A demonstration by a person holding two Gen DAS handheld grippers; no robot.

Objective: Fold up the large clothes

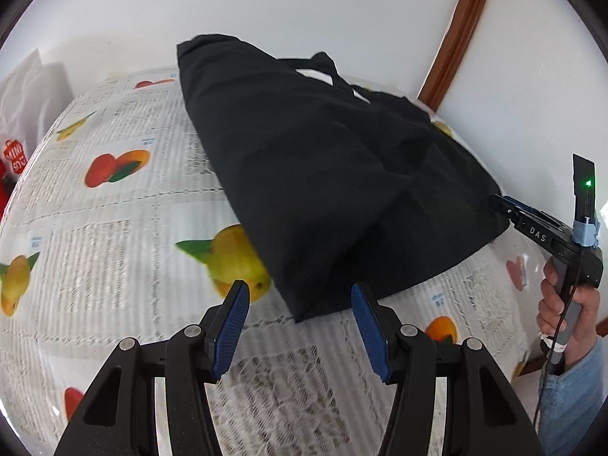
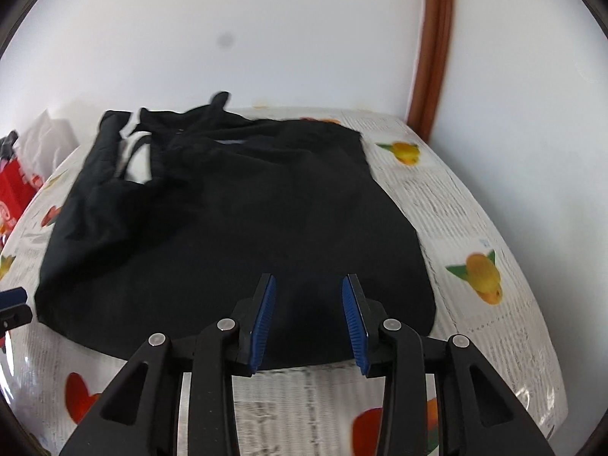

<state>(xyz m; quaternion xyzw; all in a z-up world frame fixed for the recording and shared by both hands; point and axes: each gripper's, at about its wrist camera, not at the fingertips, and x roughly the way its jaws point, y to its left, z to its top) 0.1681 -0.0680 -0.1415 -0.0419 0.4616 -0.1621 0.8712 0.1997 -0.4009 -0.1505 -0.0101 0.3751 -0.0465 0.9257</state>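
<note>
A large black garment [image 1: 323,174] lies spread on the table, with straps or sleeves bunched at its far end [image 2: 152,144]. My left gripper [image 1: 300,292] is open and empty, hovering just before the garment's near corner. My right gripper [image 2: 307,288] is open and empty, its blue pads over the garment's near hem [image 2: 228,266]. In the left wrist view the right gripper [image 1: 501,205] shows at the garment's right edge, held by a hand. A tip of the left gripper [image 2: 13,300] shows at the left edge of the right wrist view.
The table carries a lace cloth printed with fruit [image 1: 114,209] under clear plastic. White walls stand close behind, with a brown wooden frame [image 2: 433,57] at the right corner. A white bag [image 1: 26,91] and a red package [image 2: 15,190] sit at the far left.
</note>
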